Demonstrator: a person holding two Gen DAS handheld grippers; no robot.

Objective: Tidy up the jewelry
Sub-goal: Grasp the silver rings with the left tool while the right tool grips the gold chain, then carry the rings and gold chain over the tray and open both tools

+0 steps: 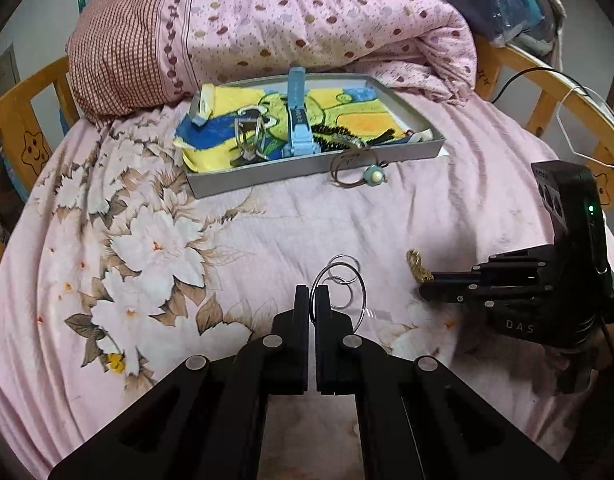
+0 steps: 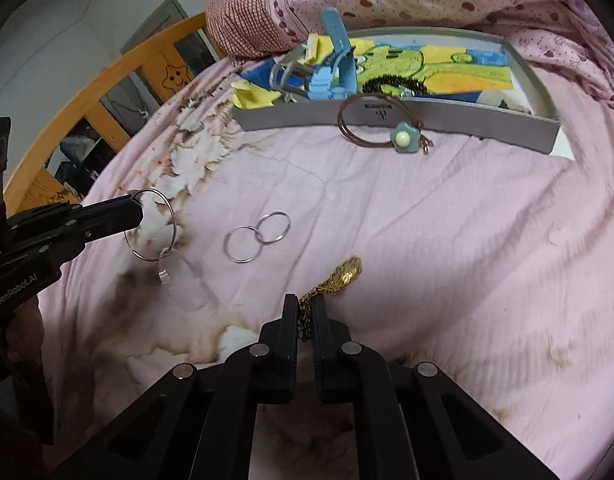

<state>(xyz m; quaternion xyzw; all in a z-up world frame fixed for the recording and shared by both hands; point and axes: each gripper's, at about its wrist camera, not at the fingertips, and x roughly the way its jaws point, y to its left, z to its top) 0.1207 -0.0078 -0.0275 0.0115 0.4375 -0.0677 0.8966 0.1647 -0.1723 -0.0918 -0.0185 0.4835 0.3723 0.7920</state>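
Note:
My left gripper point(image 1: 313, 292) is shut on a large silver hoop point(image 1: 361, 300), held just above the pink bedsheet; it also shows in the right wrist view point(image 2: 137, 208) with the hoop point(image 2: 169, 232). Two linked small silver rings point(image 2: 259, 236) lie on the sheet, and also show in the left wrist view point(image 1: 345, 270). My right gripper point(image 2: 305, 304) is shut on a gold chain point(image 2: 345, 272), whose bunch lies on the sheet; it also shows in the left wrist view point(image 1: 423, 290). A grey tray point(image 1: 307, 170) holds a blue watch point(image 1: 301, 120) and other pieces.
A brown cord bracelet with a blue flower point(image 2: 403, 138) leans against the tray's front wall point(image 2: 447, 118). A rolled pink quilt point(image 1: 307, 20) lies behind the tray. A wooden bed rail point(image 2: 107, 84) runs along the left, and another rail point(image 1: 567, 112) along the right.

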